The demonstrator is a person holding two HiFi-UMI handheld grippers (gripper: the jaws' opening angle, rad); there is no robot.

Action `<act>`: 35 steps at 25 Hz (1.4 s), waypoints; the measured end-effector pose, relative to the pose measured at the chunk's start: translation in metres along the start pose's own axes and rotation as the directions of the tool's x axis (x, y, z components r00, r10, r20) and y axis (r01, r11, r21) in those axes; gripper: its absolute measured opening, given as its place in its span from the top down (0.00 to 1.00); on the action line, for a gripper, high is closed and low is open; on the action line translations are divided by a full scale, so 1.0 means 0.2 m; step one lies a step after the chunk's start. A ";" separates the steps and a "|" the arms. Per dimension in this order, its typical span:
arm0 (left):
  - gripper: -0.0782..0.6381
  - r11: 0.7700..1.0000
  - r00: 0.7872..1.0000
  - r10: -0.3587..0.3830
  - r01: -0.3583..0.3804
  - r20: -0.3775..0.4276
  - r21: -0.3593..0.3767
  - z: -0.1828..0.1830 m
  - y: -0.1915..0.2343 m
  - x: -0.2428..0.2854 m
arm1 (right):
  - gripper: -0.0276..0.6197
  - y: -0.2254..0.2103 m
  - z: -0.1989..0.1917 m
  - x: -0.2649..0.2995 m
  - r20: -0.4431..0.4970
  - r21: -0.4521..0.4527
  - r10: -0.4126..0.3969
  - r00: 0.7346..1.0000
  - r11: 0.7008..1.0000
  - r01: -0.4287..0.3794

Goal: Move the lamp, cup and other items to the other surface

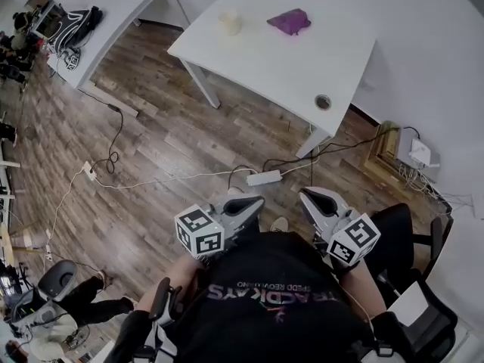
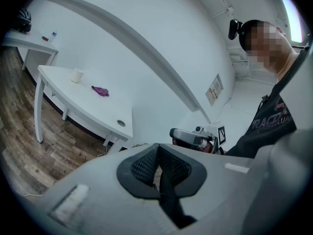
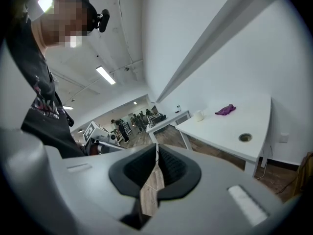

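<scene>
Left gripper (image 1: 252,201): held low in front of the person's chest and aimed across the floor toward the table. Its jaws are together, pads meeting, with nothing between them.
Right gripper (image 1: 311,196): beside the left one and level with it, aimed the same way. Its jaws are all but together, leaving only a thin slit through which the floor shows, and nothing is held.
Cup (image 1: 230,23): cream-coloured and upright, on the far part of the white table (image 1: 302,63) near its left edge, well apart from both grippers.
Purple cloth (image 1: 289,21): crumpled on the same table, near the cup and to its right in the head view, not touching it.
Table hole (image 1: 323,102): a round cable opening close to the table's near corner.
Second table (image 1: 125,10): white, at the upper left of the head view, with dark bags (image 1: 76,25) on its end.
Floor (image 1: 166,127): wood planks between the person and the table, with a white power strip (image 1: 263,178) and loose cables lying on it.
</scene>
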State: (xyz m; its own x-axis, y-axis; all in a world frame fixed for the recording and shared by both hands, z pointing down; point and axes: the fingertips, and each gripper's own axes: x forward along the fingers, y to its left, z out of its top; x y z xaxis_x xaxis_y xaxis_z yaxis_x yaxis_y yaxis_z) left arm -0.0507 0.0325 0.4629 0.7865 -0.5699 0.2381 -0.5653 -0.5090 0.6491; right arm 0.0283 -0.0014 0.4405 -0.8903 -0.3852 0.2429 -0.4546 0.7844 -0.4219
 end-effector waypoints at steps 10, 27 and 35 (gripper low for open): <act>0.89 0.999 0.998 -0.001 -0.001 0.060 0.033 0.44 0.51 -0.25 | 0.91 -0.05 0.30 0.70 0.032 -0.021 0.013 0.999 1.000 -0.012; 0.89 0.977 0.945 0.214 -0.201 0.248 -0.078 0.63 0.98 -0.84 | 0.85 -0.42 0.59 1.40 -0.090 -0.265 -0.027 0.996 0.964 0.002; 0.89 0.933 0.873 0.358 -0.319 0.330 -0.167 0.75 1.22 -0.98 | 0.82 -0.98 0.86 1.82 -0.187 -0.413 -0.099 0.977 0.911 0.014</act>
State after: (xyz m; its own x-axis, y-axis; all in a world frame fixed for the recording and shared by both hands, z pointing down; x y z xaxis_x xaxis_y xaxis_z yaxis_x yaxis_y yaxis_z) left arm -0.3791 -0.0770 0.4662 0.4025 -0.8930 0.2015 -0.7366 -0.1853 0.6504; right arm -0.2120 -0.3796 0.4619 -0.8197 -0.3638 0.4425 -0.4146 0.9098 -0.0200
